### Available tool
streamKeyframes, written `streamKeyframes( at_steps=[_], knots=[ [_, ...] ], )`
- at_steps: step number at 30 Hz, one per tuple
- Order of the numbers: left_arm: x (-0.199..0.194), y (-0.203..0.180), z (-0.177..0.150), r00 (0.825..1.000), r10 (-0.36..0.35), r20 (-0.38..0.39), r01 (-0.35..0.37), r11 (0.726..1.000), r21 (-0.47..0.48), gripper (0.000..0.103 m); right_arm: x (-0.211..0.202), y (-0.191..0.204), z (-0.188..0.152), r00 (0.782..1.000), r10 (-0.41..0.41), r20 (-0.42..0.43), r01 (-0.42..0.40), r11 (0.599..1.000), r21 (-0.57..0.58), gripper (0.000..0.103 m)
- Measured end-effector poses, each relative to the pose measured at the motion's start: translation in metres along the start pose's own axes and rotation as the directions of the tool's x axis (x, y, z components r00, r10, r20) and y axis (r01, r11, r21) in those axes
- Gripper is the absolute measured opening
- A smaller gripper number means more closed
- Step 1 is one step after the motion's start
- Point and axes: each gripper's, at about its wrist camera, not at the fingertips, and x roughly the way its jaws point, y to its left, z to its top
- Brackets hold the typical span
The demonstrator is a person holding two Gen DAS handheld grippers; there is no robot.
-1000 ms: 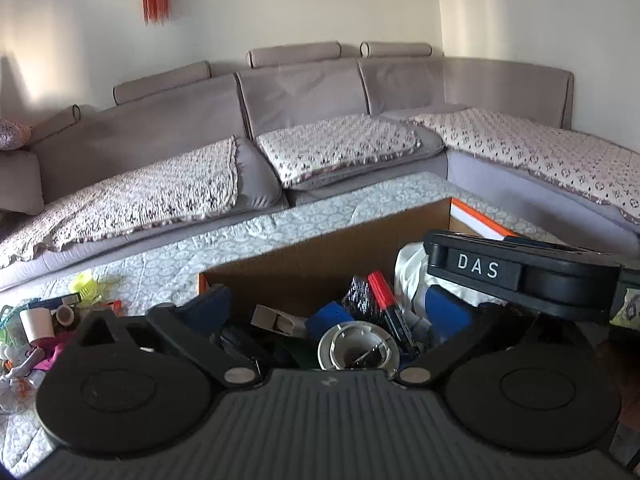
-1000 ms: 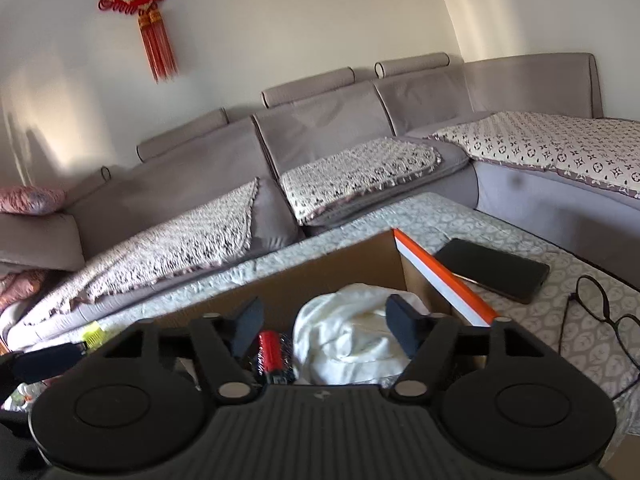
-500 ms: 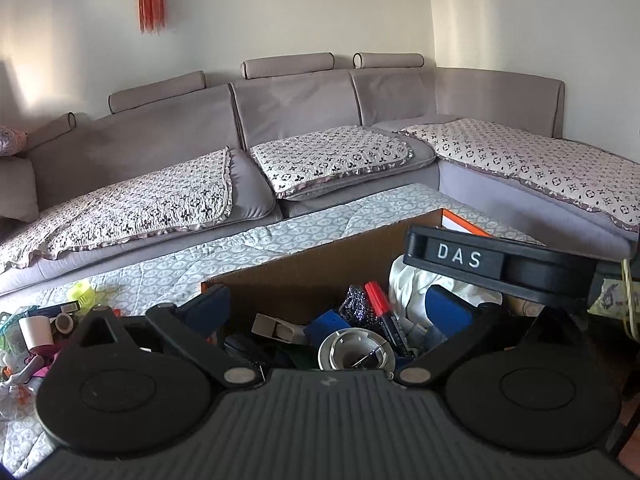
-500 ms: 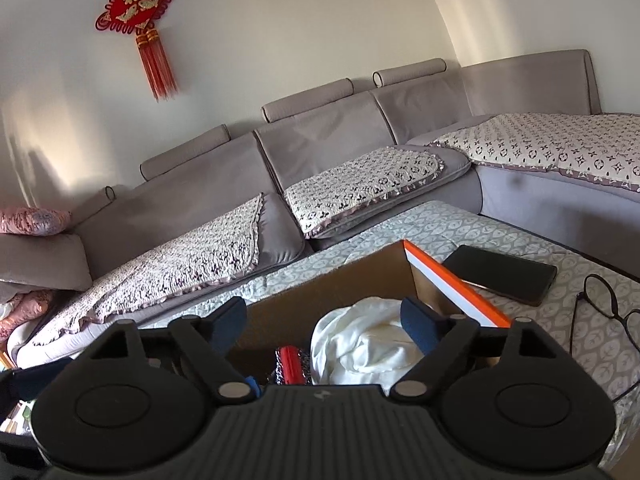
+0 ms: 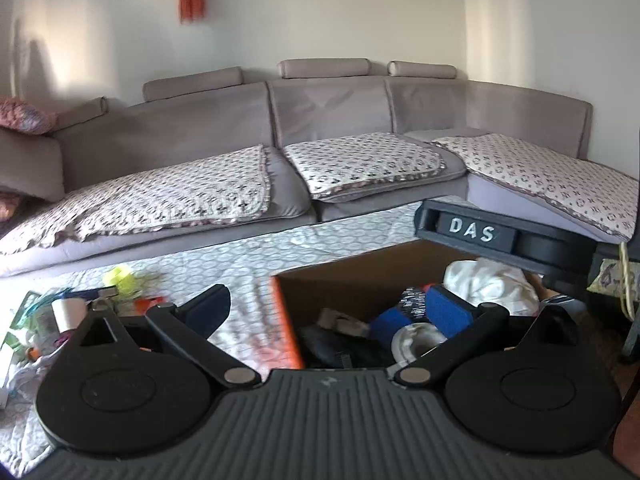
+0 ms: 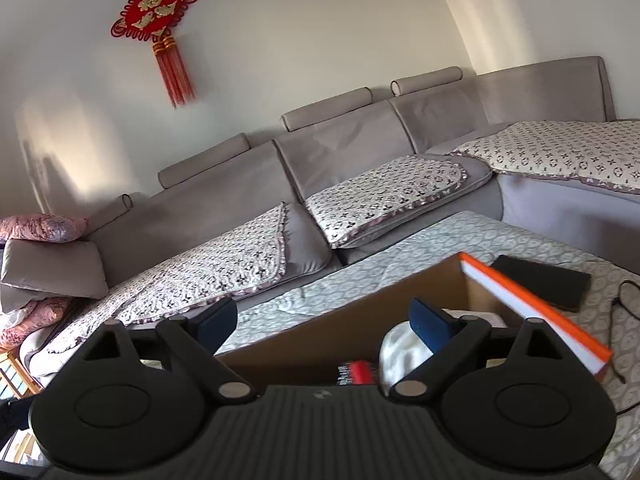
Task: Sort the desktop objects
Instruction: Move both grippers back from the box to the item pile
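The right gripper (image 6: pixel 328 320) hung over the brown cardboard box (image 6: pixel 320 332), jaws opening, nothing between them. The left gripper (image 5: pixel 332 308) stood spread, empty. The crumpled white cloth (image 5: pixel 492 284) lay in the box: soft, light, probably best pinched at a fold.

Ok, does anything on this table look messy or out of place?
Yes: a jumble of small items lies scattered on the tablecloth left of the cardboard box, unsorted. A phone and a cable lie right of it.
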Motion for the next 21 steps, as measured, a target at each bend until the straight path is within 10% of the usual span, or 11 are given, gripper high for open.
streamKeyframes(
  at_steps=[21],
  knots=[
    [-0.029, 0.143, -0.028, 0.961, 0.273, -0.045, -0.276, 0.944, -0.182, 0.103, 0.012, 0.162, -0.043, 0.98, 0.198, -0.01, -0.194, 0.945, -0.265, 0.103]
  ],
)
